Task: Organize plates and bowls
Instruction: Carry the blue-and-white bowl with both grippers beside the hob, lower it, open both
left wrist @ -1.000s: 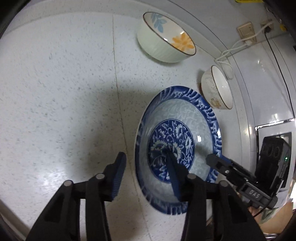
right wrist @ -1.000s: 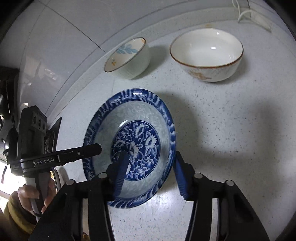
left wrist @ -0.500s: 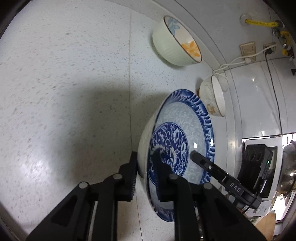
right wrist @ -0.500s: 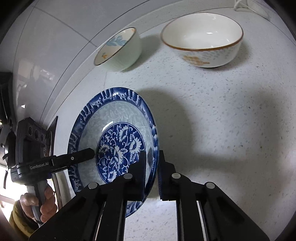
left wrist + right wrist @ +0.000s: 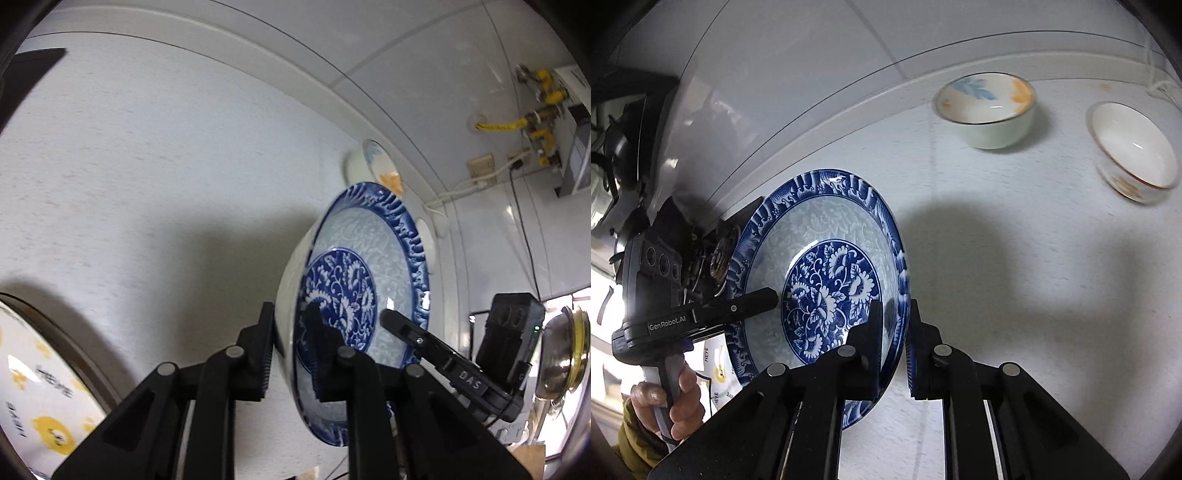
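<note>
The left gripper [image 5: 290,325] is nearly closed and it clamps the rim of the deep blue-and-white porcelain plate with flower pattern [image 5: 354,280]: one finger presses the white outer wall, the other finger lies on the painted inside. The right gripper [image 5: 894,321] is also almost closed, and it pinches the opposite rim of the same plate [image 5: 827,266], one finger inside and one finger outside. So the plate is held by both tools together, tilted and lifted above the white speckled stone counter [image 5: 1034,295], with its shadow on the counter beside it.

The left wrist view shows a round white lid or plate with yellow figures and dark rim [image 5: 40,398] at the lower left corner, and the yellow gas pipe fittings [image 5: 532,114] on the wall; a metal pot [image 5: 561,358] stands at the far right. In this view the two bowls are mostly hidden behind the plate.

The right wrist view shows both bowls clearly: a white bowl with blue leaf and orange flower inside [image 5: 988,110], and near it, apart, a white bowl with brown rim [image 5: 1134,151], both standing on the counter close to the wall. It shows also the person's hand [image 5: 679,402] around the handle of the left gripper.

The plate has a dark blue wave border, a pale middle ring and a dense blue flower medallion in the centre.
</note>
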Demonstrator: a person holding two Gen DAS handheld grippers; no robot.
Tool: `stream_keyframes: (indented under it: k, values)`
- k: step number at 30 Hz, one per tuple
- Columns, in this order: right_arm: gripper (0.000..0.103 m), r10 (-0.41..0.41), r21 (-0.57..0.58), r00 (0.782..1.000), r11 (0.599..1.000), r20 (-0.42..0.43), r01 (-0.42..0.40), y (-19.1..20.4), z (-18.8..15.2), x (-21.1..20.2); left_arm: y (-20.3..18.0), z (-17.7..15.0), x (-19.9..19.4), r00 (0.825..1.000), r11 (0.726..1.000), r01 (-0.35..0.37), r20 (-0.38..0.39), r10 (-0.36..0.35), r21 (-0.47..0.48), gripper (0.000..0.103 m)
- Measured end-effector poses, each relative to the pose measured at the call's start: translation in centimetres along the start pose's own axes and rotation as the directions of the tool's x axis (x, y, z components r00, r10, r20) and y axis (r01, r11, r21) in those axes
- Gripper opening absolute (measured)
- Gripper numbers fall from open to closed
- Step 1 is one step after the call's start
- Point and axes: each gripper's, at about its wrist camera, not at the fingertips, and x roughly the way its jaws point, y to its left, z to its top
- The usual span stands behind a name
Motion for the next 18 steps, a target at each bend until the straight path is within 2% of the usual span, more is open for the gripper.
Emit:
stream_keyframes:
  k: [5, 9, 13, 18]
  values:
    - [0.012, -0.007, -0.018, 0.999, 1.000, -0.031, 0.007, 2.2, 1.2, 4.0, 3.6, 1.6, 0.9, 0.995, 0.994, -0.098, 0.000, 0.098, -0.057, 0.015]
    - [0.012, -0.012, -0.015, 0.998, 1.000, -0.056, 0.011, 3.0, 2.9, 7.6, 6.4, 3.6, 2.1, 0.991, 0.982, -0.132, -0.007, 0.132, -0.136, 0.015]
    - [0.012, 0.008, 0.014, 0.997, 1.000, -0.079, -0.006, 3.1, 4.1, 10.0, 7.6, 5.8, 2.6, 0.983, 0.971, -0.183, 0.001, 0.185, -0.155, 0.015]
    - [0.012, 0.024, 0.048, 0.996, 0.999, -0.088, -0.020, 2.7, 5.3, 11.7, 8.0, 7.8, 3.5, 0.978, 0.963, -0.203, 0.004, 0.207, -0.178, 0.015]
